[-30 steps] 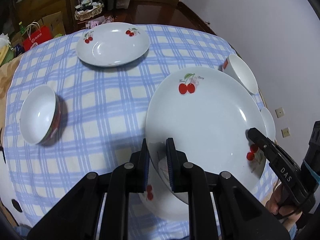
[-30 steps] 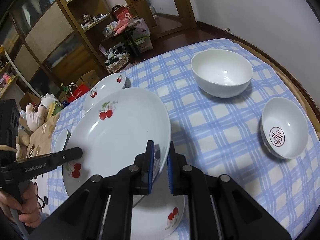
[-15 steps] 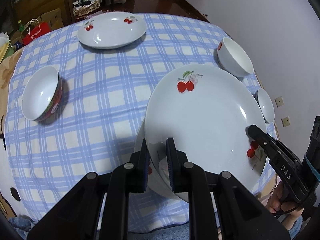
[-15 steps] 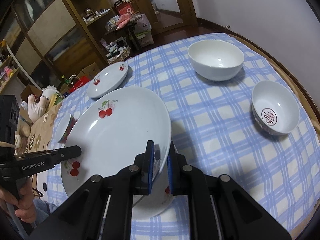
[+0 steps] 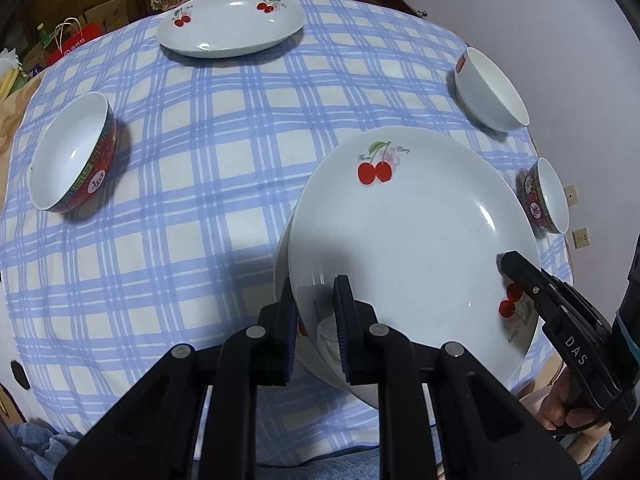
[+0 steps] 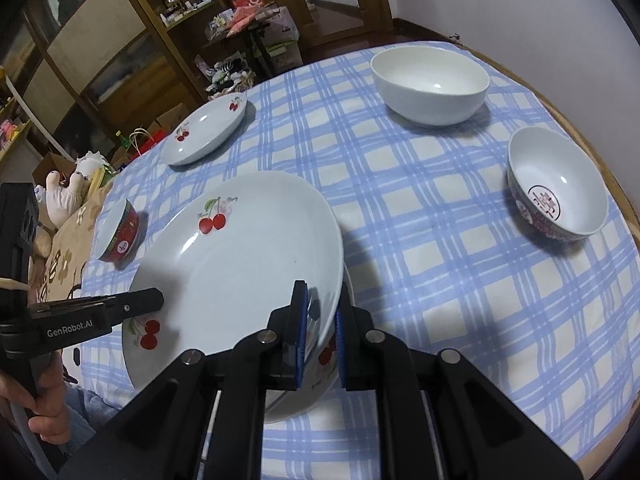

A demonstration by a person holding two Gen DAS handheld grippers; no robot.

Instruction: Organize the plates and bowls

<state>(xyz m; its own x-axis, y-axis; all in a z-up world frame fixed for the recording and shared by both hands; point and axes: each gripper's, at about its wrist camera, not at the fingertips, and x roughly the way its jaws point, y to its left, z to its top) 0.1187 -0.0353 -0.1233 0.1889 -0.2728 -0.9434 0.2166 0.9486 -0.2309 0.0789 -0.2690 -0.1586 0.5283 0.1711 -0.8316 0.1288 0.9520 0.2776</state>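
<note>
The large cherry plate [image 5: 412, 240] was held tilted above the checked tablecloth [image 5: 224, 168], directly over a second plate [image 6: 348, 280] whose edge showed beneath it. The left tongs [image 5: 316, 316] were clenched on its rim at 7 o'clock in the left wrist view; the right tongs [image 6: 320, 332] were clenched on the rim at 5 o'clock in the right wrist view. A smaller cherry plate [image 5: 230, 24] lay at 12 o'clock, well apart, and a red-sided bowl [image 5: 74, 156] at 9 o'clock
</note>
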